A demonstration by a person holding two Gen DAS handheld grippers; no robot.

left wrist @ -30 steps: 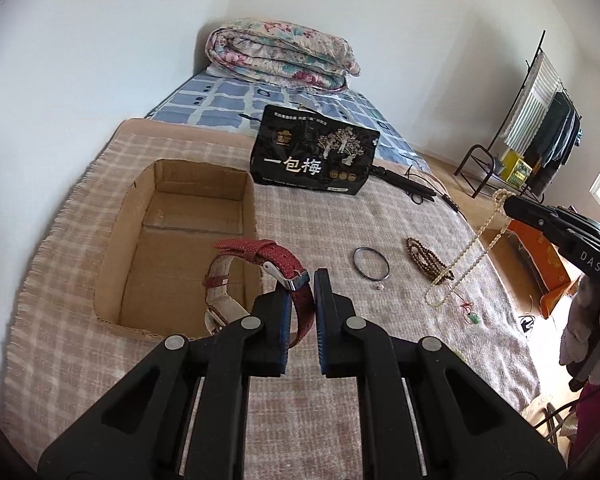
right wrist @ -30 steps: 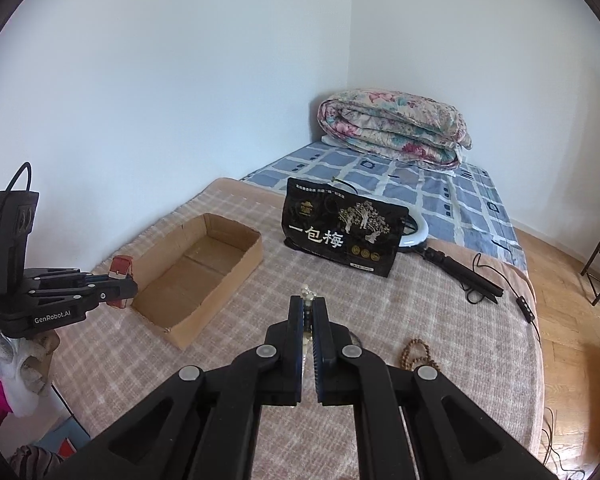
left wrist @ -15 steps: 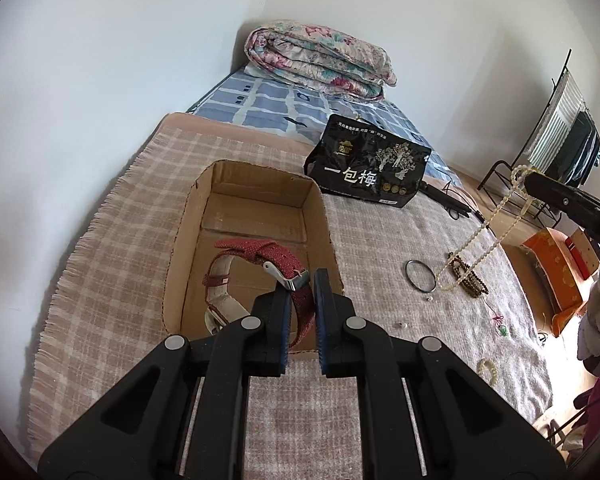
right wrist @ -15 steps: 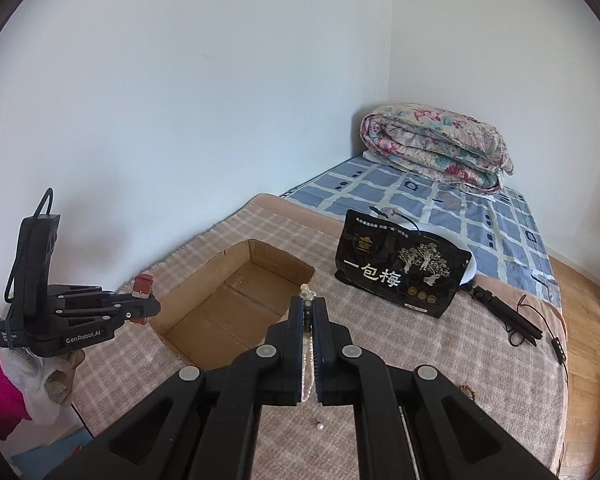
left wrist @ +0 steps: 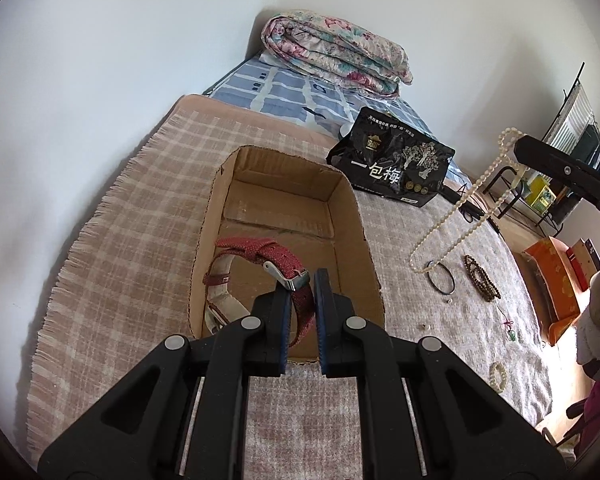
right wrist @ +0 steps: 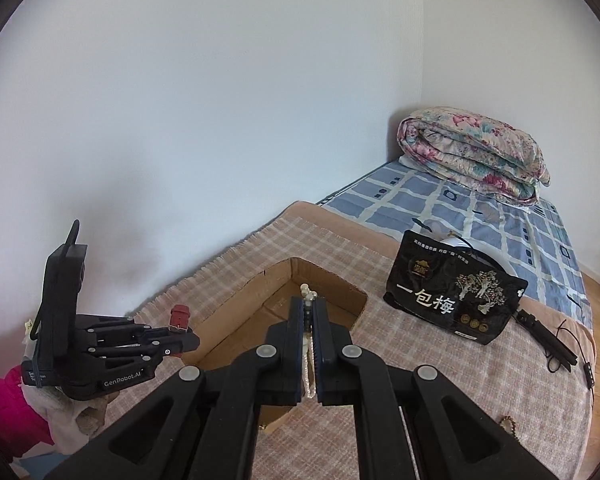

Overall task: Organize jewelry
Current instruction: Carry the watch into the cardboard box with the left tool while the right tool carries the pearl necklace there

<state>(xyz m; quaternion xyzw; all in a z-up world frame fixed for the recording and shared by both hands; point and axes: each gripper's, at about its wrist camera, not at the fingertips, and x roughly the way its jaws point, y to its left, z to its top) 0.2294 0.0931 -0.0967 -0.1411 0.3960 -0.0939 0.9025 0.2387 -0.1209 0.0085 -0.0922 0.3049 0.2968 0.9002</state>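
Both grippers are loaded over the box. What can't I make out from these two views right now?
- Watch face: left wrist view, hidden behind the left gripper.
- Pearl necklace hanging length: right wrist view, hidden by the right gripper.
- Small bits on the blanket: left wrist view, too small to identify.
- Cardboard box floor: right wrist view, mostly blocked.

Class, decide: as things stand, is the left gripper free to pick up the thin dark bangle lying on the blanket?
Probably not: the left gripper is shut on the red watch over the cardboard box, and the bangle lies well to its right.
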